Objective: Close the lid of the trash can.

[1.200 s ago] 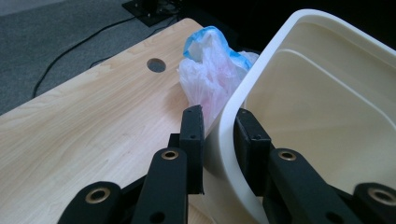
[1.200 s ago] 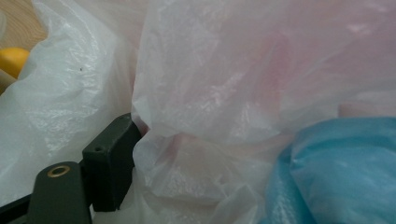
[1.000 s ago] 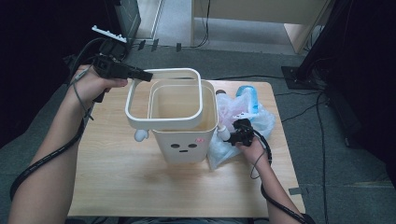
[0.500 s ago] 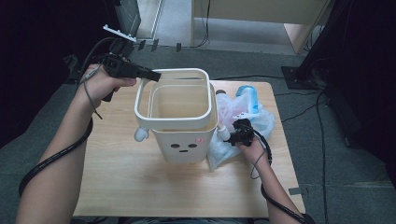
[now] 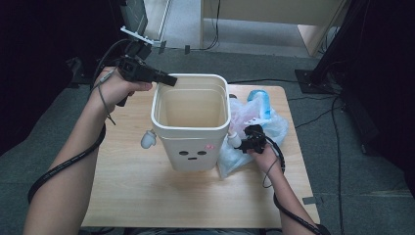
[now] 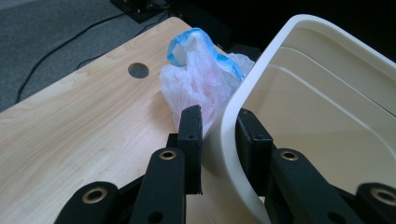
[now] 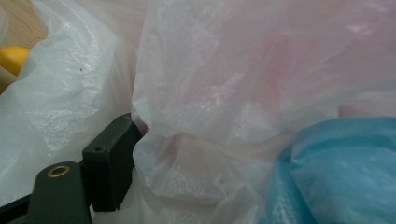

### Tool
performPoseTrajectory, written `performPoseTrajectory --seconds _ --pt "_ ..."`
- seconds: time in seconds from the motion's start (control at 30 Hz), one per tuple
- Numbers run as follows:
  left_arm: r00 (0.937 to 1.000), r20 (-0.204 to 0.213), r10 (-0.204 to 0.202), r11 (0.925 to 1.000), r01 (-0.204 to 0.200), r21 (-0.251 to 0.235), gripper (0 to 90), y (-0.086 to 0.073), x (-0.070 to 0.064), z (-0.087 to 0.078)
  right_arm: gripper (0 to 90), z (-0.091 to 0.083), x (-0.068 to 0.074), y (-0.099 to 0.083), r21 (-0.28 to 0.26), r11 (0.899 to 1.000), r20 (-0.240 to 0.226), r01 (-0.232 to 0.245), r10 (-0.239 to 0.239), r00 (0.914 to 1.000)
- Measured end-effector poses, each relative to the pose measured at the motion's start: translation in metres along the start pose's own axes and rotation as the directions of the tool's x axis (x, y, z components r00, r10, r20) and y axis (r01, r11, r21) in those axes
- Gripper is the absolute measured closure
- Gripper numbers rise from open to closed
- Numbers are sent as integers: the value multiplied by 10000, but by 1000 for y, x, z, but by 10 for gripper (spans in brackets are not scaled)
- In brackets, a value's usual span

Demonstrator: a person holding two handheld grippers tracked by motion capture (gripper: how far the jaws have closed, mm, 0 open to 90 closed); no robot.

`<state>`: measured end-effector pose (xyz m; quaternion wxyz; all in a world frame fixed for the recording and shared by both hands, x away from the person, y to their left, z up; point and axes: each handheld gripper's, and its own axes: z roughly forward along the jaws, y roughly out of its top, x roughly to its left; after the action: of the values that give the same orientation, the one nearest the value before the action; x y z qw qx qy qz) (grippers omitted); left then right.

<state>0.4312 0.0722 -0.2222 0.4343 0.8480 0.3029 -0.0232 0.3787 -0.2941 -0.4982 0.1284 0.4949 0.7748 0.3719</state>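
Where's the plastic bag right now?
In the high view the plastic bag lies on the table's right side, against the white bin, with the right gripper at its near edge.

Light wood table [image 5: 147, 196] stood on grey carpet floor [image 5: 352, 161]. Beyond its far edge: pale wood furniture [image 5: 254, 19], poss. a desk, w/ black cables [image 5: 215, 46] on the floor. Dark stand base [image 5: 318, 78] off the far right corner; room sides dim.

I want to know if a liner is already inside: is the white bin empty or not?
Empty. The high view looks into the white bin and shows bare walls; the plastic bag lies beside it on the table.
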Motion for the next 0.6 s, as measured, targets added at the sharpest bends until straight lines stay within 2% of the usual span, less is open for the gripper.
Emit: performPoseTrajectory --seconds 0.6 --pt "10000 76 1 9998 1 -214 731 -8 1 1 209 0 0 0 18 10000 11 30 -30 10000"
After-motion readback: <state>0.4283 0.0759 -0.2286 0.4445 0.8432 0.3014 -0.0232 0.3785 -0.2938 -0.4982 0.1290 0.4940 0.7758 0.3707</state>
